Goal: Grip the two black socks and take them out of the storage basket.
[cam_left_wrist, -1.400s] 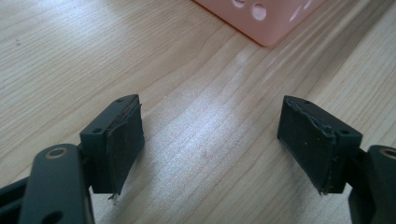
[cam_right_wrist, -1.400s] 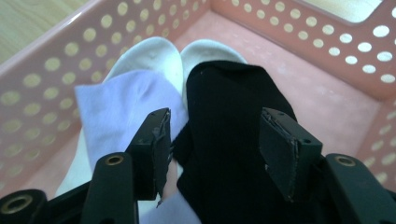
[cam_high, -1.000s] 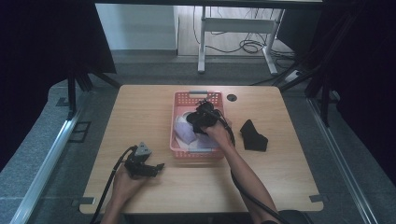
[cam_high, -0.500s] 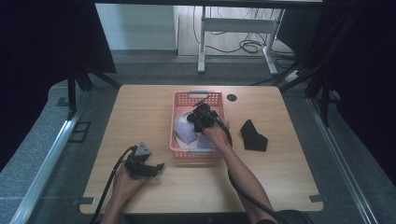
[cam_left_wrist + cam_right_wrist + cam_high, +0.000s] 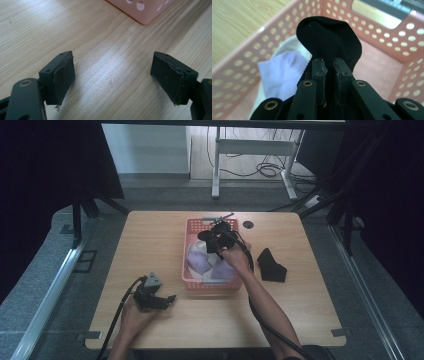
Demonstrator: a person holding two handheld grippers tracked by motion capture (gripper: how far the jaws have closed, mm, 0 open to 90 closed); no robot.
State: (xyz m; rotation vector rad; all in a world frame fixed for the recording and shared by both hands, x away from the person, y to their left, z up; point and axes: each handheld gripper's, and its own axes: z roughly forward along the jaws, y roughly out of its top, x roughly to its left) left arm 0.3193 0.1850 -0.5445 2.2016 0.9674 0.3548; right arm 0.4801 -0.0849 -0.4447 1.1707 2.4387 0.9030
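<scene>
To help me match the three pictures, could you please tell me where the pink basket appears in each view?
High view: the pink basket sits at the table's middle, under the right gripper.
Left gripper view: one corner at the top edge, right of centre.
Right gripper view: its perforated walls surround the black sock held in the jaws.
Shared landmark: the basket's round holes.

Table [image 5: 165, 237]: we see light wood.
On it: we find a pink basket [image 5: 187, 251], a black cloth [image 5: 271, 267].
</scene>
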